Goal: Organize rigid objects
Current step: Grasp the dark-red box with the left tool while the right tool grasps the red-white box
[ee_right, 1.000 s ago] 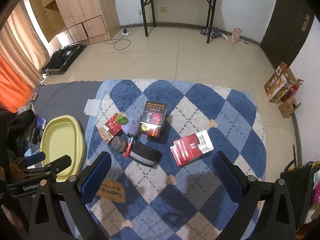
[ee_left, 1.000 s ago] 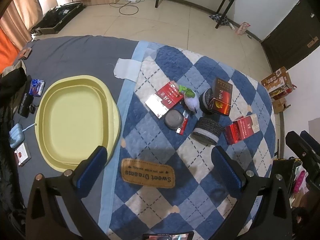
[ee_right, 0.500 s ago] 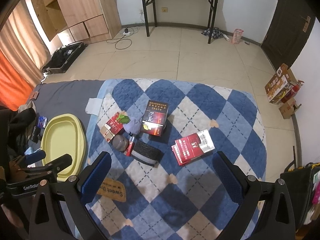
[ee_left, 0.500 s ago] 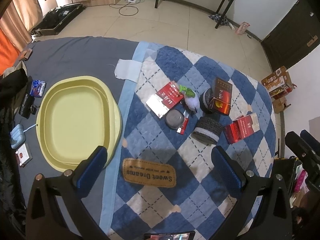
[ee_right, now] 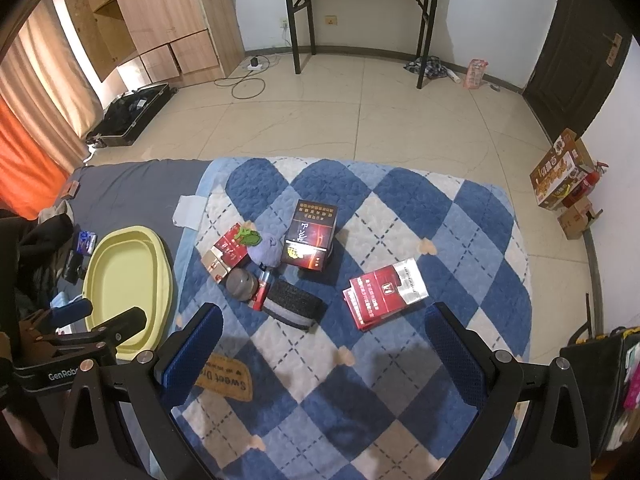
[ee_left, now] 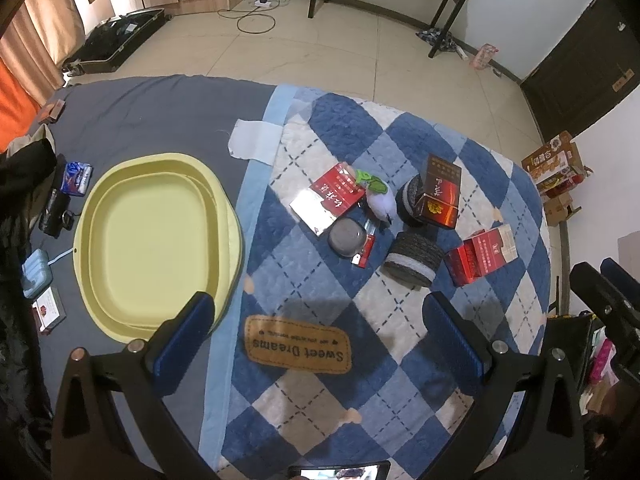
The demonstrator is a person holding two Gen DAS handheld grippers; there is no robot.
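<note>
Nothing is sorted yet, as I read it: my left tongs (ee_left: pixel 316 320) and right tongs (ee_right: pixel 320 336) both hang spread and empty over the quilt (ee_right: pixel 400 380). The yellow tray (ee_left: pixel 160 240) at ten o'clock lies bare, and the boxes and rolls (ee_left: pixel 412 258) cluster at twelve, beyond

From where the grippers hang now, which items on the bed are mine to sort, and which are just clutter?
For the job:
yellow tray
dark red box
red carton
red-and-white carton
black-and-grey roll
grey round tin
purple toy

Lying about:
blue packet
light blue case
small card box
white cloth patch
</note>
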